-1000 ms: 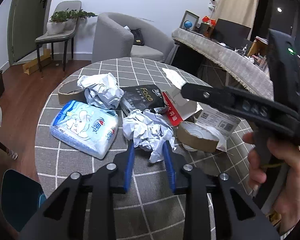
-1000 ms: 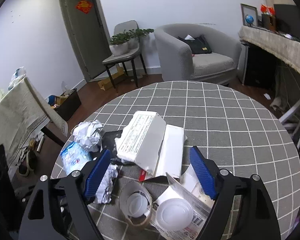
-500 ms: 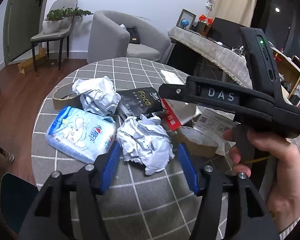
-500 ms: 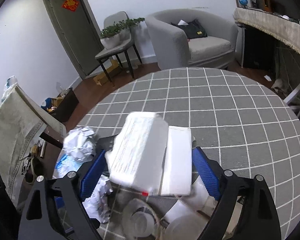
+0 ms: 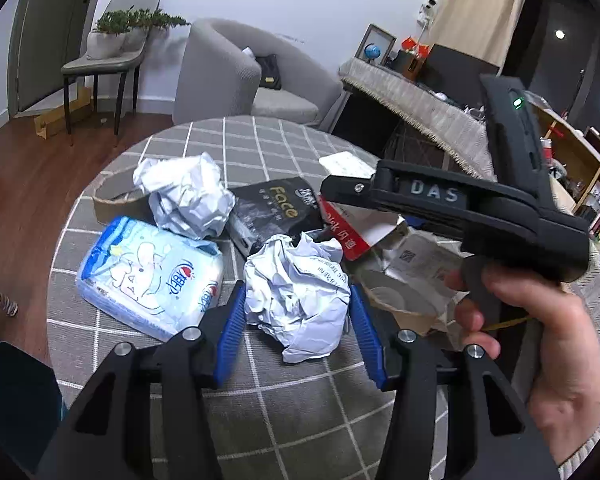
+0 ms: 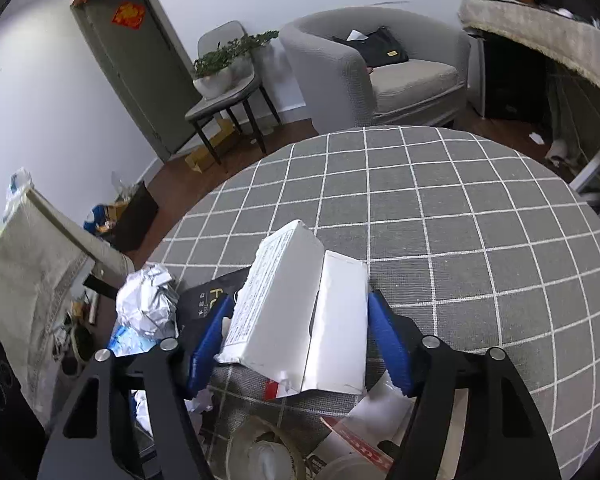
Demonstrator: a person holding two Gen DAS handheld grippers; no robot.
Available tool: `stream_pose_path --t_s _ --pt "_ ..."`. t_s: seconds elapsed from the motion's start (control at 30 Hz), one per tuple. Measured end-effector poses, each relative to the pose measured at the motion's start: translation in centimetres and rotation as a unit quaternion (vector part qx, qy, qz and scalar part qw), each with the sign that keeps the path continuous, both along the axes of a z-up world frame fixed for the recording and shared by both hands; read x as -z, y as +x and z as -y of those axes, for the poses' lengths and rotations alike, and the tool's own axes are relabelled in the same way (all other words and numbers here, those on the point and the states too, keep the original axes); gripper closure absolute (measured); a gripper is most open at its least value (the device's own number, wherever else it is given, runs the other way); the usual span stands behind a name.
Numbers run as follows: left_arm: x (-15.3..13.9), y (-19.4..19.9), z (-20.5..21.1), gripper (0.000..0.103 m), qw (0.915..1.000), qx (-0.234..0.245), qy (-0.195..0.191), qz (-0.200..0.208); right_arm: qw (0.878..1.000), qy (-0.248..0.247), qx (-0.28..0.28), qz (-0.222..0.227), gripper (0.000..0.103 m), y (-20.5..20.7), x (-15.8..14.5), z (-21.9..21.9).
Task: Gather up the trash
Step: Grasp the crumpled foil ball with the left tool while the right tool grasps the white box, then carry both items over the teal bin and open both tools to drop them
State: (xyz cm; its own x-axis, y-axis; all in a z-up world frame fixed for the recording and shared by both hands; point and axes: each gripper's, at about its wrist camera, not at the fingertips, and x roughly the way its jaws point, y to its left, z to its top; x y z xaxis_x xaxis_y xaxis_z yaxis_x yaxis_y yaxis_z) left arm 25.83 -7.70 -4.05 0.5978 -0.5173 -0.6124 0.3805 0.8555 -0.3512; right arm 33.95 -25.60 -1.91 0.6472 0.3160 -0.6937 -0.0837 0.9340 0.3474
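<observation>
Trash lies on a round table with a grey checked cloth (image 5: 260, 408). My left gripper (image 5: 298, 300) is open with its blue pads on either side of a crumpled paper ball (image 5: 300, 292). My right gripper (image 6: 300, 308) is open around a torn white carton (image 6: 296, 312), its pads close to the carton's sides. The right gripper's black body (image 5: 452, 204) crosses the left wrist view. A second paper ball (image 5: 186, 196), a blue tissue pack (image 5: 148, 276) and a black "Face" packet (image 5: 272, 212) lie behind.
Tape rolls (image 6: 264, 452) and torn red-and-white packaging (image 5: 348, 236) lie near the right gripper. A brown tape roll (image 5: 112, 200) sits at the table's far left. A grey armchair (image 6: 380, 68), a chair with a plant (image 6: 228, 80) and a draped desk (image 5: 420, 108) stand beyond the table.
My left gripper opened from nearly closed and moved forward, so its pads now flank the paper ball. My right gripper moved forward over the white carton, and its pads now bracket it.
</observation>
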Motion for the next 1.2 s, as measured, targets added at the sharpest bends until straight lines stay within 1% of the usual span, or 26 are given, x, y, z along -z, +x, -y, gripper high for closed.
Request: stream_pose_path --t_s 0.13,0.27,0.37,0.5,0.7,0.9,1.2 --pt "-1.2 -1.0 -0.5 0.049 0.9997 -0.003 -0.004 0.022 1.0 -0.005 0.013 0.018 0.036 -0.6 -0.9 0.2" --pt "-2.1 -1.8 -1.5 0.049 0.9993 -0.008 -0.008 0.036 0.999 -0.021 0.027 0.042 0.036 -1.4 -2.2 0.1" --pt "-2.9 -2.2 -2.5 0.049 0.9987 -0.016 -0.008 0.048 0.998 -0.022 0.023 0.055 0.036 -1.8 -2.9 -0.4" --pt "-3.9 -2.8 -4.1 0.049 0.9977 -0.032 -0.007 0.06 0.996 -0.031 0.006 0.088 0.036 -2.7 -4.6 -2.0" --pt "-4.8 -3.1 -7.3 0.049 0.9954 -0.06 0.006 0.074 0.992 -0.034 -0.028 0.118 0.036 -3.5 -5.8 -4.8" --pt "-4.6 -3.3 -11.1 0.049 0.9925 -0.093 0.028 0.074 0.99 -0.03 -0.059 0.122 0.036 -3.5 -5.6 -7.9" --pt "-3.5 -3.6 -16.4 0.049 0.9882 -0.132 0.051 0.059 0.986 -0.023 -0.11 0.126 0.036 -3.6 -5.6 -14.4"
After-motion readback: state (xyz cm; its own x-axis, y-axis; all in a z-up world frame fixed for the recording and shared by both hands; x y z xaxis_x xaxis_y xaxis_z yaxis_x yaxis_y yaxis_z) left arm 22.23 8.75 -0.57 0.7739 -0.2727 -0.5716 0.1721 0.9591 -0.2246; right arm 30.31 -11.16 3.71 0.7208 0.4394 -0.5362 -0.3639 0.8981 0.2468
